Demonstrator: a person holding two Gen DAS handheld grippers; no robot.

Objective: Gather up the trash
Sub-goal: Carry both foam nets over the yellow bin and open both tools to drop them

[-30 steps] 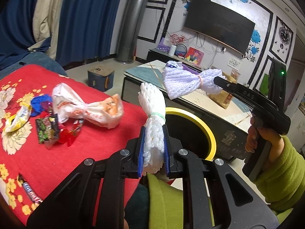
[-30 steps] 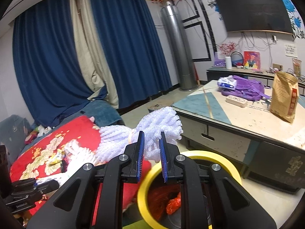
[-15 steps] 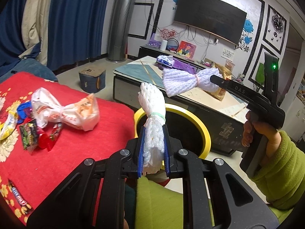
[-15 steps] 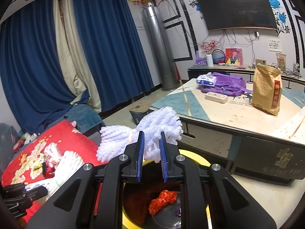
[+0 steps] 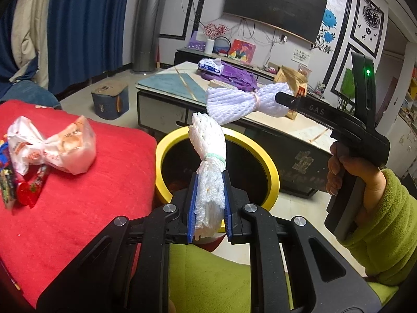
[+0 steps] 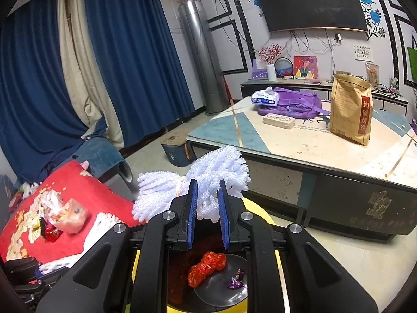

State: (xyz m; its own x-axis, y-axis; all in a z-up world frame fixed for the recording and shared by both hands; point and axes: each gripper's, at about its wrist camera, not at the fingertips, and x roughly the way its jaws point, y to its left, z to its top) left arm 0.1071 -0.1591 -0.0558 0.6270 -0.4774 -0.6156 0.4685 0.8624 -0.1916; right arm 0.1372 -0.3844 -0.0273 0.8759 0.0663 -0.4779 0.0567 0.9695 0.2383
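Note:
My left gripper is shut on a white foam net bundle tied with a green band, held upright over the near rim of the yellow-rimmed bin. My right gripper is shut on a second white foam net bundle above the bin; it also shows in the left wrist view. Inside the bin lie a red crumpled wrapper and a purple candy wrapper.
A red floral blanket at left carries a white-orange plastic bag and several candy wrappers. Beyond the bin stands a low coffee table with a brown paper bag and a purple bag.
Both grippers, each holding its foam net, have moved right, away from the blanket, and now hang over the bin. The bin's inside has come into the right wrist view.

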